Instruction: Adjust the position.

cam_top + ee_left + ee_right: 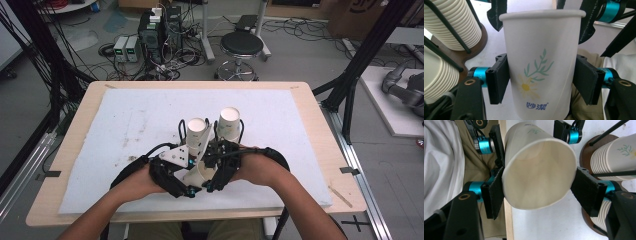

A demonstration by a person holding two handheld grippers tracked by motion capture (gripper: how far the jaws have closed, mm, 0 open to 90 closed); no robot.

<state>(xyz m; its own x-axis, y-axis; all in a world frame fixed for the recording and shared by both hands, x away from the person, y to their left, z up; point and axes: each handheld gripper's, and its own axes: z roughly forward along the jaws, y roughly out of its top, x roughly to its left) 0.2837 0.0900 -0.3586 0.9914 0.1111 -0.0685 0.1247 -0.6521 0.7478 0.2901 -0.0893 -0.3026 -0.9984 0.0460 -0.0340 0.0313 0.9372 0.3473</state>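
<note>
Left gripper view: my left gripper (pixel 541 82) clamps the white daisy-printed paper cup (pixel 541 62); right gripper (pixel 537 188) pinches its rim. I'd squeeze lightly, avoiding crushing.

The cup (pixel 541 67) has its base cut off; cup stacks (pixel 454 25) run past the edges.

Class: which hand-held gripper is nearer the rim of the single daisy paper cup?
Right. The right hand-held gripper clamps the paper cup at its rim; the left hand-held gripper clamps lower on its body.
</note>
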